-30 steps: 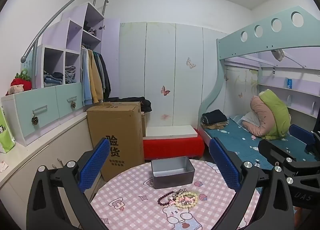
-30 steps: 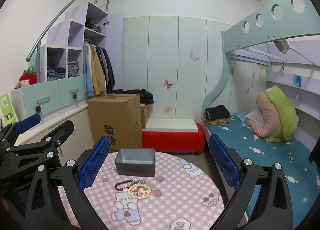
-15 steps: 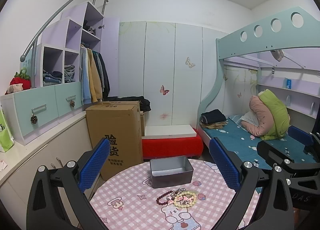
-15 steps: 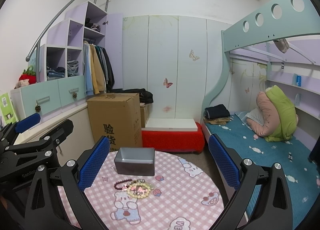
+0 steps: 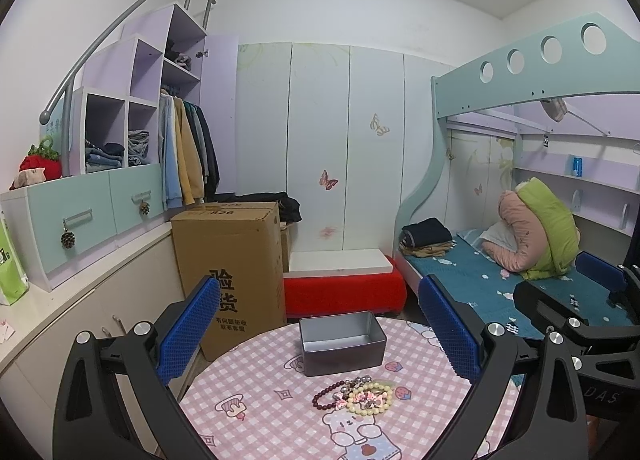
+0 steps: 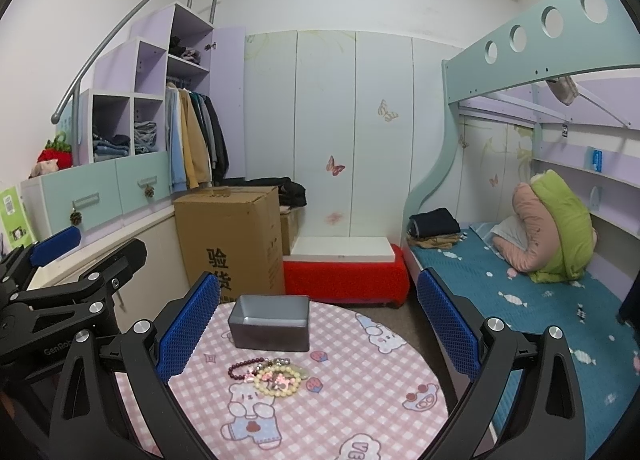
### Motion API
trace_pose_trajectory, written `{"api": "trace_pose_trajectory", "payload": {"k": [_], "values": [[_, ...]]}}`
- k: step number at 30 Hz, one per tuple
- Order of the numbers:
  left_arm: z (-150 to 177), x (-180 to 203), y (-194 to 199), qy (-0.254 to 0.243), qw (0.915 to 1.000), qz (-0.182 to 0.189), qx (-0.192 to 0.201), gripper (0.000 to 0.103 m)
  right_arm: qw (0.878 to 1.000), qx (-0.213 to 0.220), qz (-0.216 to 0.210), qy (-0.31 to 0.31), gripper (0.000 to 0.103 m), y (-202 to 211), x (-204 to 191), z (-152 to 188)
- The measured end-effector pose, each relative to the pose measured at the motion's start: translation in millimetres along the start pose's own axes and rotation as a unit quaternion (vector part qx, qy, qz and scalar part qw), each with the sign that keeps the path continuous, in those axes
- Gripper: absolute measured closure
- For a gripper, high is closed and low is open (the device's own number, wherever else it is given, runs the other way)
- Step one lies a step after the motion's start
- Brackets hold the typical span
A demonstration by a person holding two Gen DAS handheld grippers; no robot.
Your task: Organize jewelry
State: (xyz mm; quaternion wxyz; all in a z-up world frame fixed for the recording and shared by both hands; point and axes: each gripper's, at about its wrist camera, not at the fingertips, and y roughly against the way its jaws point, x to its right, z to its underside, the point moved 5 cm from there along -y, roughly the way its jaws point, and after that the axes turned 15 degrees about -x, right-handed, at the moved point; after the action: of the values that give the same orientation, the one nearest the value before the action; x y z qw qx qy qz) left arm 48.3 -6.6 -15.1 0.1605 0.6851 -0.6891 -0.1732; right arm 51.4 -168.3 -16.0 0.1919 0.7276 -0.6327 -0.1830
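Pink checked table [image 5: 256,392]: we hold both grippers, left [image 5: 320,334] and right [image 6: 318,330], spread wide and empty, near side of the beads [image 5: 354,396], tin [image 5: 342,340] open just beyond to receive them.

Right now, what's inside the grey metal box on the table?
The grey metal box looks empty: the left wrist view shows bare floor and inner walls. Its near wall hides the front strip of floor. The bracelets lie outside, in front of it.

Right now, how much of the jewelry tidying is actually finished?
Nothing looks done yet. The gray tin sits empty on the pink table, and the bracelets lie in a pile in front of it. The left claw and the right claw are open, holding nothing. Every piece remains to be moved.
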Motion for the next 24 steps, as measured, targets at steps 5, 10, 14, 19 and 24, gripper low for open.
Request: {"api": "trace_pose_trajectory", "payload": {"k": [5, 10, 14, 19, 24], "values": [[0.4, 0.6, 0.6, -0.001, 1.0000, 0.000, -0.001, 0.007, 1.000, -0.001, 0.000, 0.000, 0.007, -0.6, 0.4, -0.1], [1.5, 2.4, 3.7, -0.001, 1.0000, -0.001, -0.001, 0.007, 1.000, -0.001, 0.000, 0.000, 0.007, -0.6, 0.3, -0.5], [0.2, -0.5, -0.3, 0.000, 1.0000, 0.001, -0.002, 0.007, 1.000, -0.001, -0.001, 0.000, 0.007, -1.1, 0.6, -0.1], [0.1, -0.6, -1.1, 0.000, 1.0000, 0.001, -0.002, 0.007, 1.000, -0.003, 0.000, -0.001, 0.007, -1.8, 0.2, 0.2], [1.5, 1.0, 0.6, -0.001, 1.0000, 0.000, -0.004, 0.007, 1.000, -0.004, -0.001, -0.002, 0.007, -1.7, -0.6, 1.5]]}}
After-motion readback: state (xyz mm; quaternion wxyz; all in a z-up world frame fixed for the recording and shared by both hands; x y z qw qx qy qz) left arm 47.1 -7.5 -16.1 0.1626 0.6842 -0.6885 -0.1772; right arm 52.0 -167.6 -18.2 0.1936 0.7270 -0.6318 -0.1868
